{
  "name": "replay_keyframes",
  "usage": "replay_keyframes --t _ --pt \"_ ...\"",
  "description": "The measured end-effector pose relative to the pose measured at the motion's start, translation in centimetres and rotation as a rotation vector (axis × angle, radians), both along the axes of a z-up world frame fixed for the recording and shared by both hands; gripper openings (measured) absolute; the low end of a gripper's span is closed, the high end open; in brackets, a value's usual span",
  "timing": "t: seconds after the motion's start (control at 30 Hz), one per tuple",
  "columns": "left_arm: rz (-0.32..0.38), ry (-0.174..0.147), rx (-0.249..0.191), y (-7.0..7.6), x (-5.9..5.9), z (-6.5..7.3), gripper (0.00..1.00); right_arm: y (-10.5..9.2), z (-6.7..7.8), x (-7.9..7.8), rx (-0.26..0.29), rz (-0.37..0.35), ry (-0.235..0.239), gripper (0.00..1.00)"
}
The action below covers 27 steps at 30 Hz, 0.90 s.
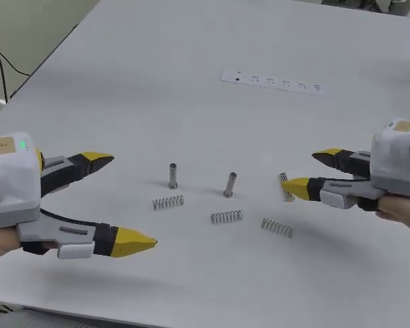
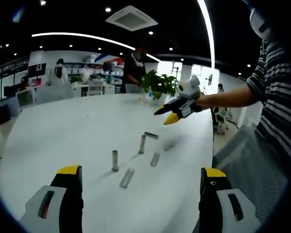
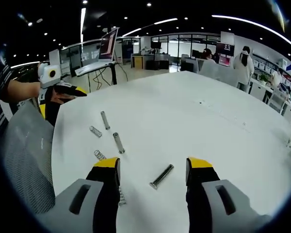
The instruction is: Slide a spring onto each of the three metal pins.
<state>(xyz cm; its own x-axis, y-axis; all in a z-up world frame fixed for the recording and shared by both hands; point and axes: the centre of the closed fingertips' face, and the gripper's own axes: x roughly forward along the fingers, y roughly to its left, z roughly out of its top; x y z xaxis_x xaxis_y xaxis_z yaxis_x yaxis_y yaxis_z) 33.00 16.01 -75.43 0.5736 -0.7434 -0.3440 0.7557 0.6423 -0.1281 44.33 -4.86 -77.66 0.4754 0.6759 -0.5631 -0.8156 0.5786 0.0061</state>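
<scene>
Two grippers, both wide open, holding nothing. R gripper (image 1: 301,171): one pin (image 3: 161,176) lies flat on table (image 1: 191,89) betw its jaws. L gripper (image 1: 133,199): upright pins (image 1: 173,175) ahead of its tips, springs (image 1: 226,216) lying loose beside them.

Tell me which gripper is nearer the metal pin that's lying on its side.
Right. The right gripper is open with the fallen pin lying between its jaws. The left gripper is open beyond the leftmost upright pin, at the row's other end.
</scene>
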Motion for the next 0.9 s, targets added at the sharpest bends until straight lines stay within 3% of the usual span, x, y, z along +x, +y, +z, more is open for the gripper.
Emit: replay_keyframes --t 0.33,0.47,0.73,0.9 --pt "-0.002 0.008 0.000 0.0 0.0 -0.3 0.99 0.3 -2.0 1.4 -0.059 -0.035 0.105 0.46" --pt "-0.002 0.011 0.005 0.1 0.0 -0.4 0.99 0.4 -2.7 1.7 -0.043 -0.062 0.165 0.34" --pt "-0.002 0.012 0.007 0.1 0.0 -0.3 0.99 -0.1 -4.3 2.4 -0.052 -0.133 0.260 0.26" --pt "-0.005 0.012 0.005 0.1 0.1 -0.4 0.99 0.1 -5.1 2.5 -0.062 -0.151 0.288 0.22"
